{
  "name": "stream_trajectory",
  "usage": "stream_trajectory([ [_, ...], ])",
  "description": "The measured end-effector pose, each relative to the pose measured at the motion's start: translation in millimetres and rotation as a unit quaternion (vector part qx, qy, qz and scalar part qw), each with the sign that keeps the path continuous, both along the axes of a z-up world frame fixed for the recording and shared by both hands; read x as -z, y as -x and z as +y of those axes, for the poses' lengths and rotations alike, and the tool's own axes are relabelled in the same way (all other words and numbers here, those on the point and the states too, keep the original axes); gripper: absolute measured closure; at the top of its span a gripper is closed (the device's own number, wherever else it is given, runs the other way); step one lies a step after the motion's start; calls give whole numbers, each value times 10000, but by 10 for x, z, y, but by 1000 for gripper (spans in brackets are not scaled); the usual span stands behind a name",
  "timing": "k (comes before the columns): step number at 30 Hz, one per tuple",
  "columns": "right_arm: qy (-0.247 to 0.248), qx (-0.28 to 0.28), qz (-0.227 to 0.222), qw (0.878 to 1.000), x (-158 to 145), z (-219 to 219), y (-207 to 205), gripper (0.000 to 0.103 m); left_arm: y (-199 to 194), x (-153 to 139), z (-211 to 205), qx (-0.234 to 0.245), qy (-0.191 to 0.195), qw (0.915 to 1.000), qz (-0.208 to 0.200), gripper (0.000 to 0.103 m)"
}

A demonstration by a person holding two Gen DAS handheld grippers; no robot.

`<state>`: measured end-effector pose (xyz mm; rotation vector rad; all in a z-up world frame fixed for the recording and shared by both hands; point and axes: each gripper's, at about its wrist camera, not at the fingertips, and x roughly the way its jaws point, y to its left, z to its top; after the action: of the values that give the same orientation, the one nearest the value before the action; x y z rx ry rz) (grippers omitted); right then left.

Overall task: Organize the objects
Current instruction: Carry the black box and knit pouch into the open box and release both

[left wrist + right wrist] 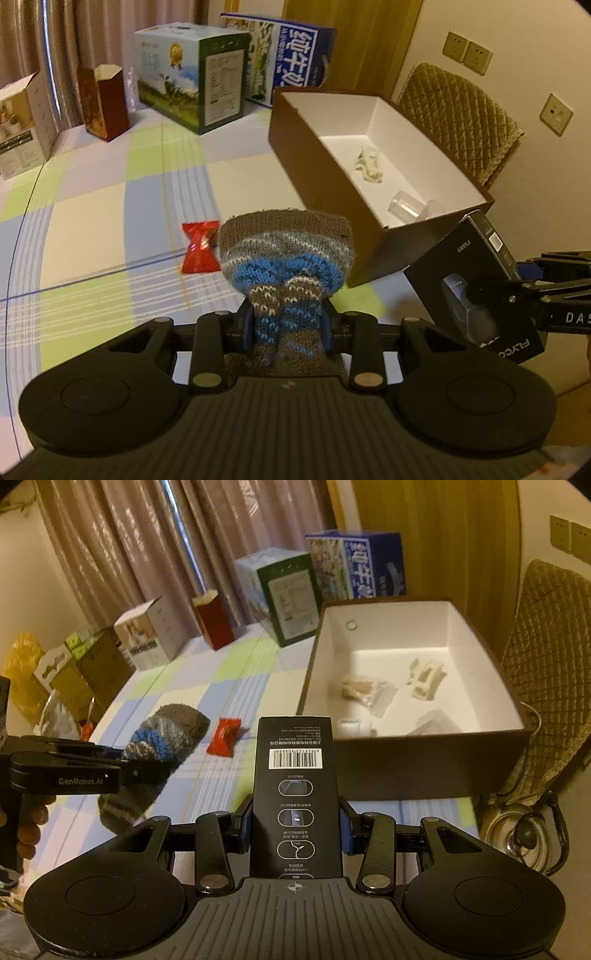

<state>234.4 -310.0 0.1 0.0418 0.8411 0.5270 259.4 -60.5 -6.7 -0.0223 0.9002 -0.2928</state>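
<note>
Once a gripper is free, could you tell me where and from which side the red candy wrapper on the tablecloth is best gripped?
Grip the red candy wrapper at its pinched waist, coming down from above with the fingers across that narrow middle. It lies flat on the checked tablecloth, flaring to wide ends, so only the waist offers a slim hold. Approach from its open left side in the left wrist view; there the knitted sock covers its right.

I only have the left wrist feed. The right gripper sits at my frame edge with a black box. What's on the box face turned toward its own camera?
Observer: The black box shows a barcode and a column of pictograms.
Operator: What's in the open box nearer my side? Wall blocks it.
Observer: The open box also holds a clear packet of tan pieces.
Operator: Anything past my left edge?
Observer: A yellow plastic bag beside the cartons.
</note>
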Motion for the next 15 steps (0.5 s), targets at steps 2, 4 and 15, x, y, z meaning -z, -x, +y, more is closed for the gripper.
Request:
stream_trajectory([
  [2, -56, 7, -73, 10000, -73, -71, -18, 63, -18, -45, -77, 44, 12, 10000, -61, 74],
  [4, -149, 26, -140, 9998, -156, -148, -54, 63, -48, -93, -160, 92, 20, 9999, -125, 74],
  [15, -162, 213, -747, 9968, -582, -422, -556, 63, -463, -371, -674, 360, 169, 9976, -562, 74],
])
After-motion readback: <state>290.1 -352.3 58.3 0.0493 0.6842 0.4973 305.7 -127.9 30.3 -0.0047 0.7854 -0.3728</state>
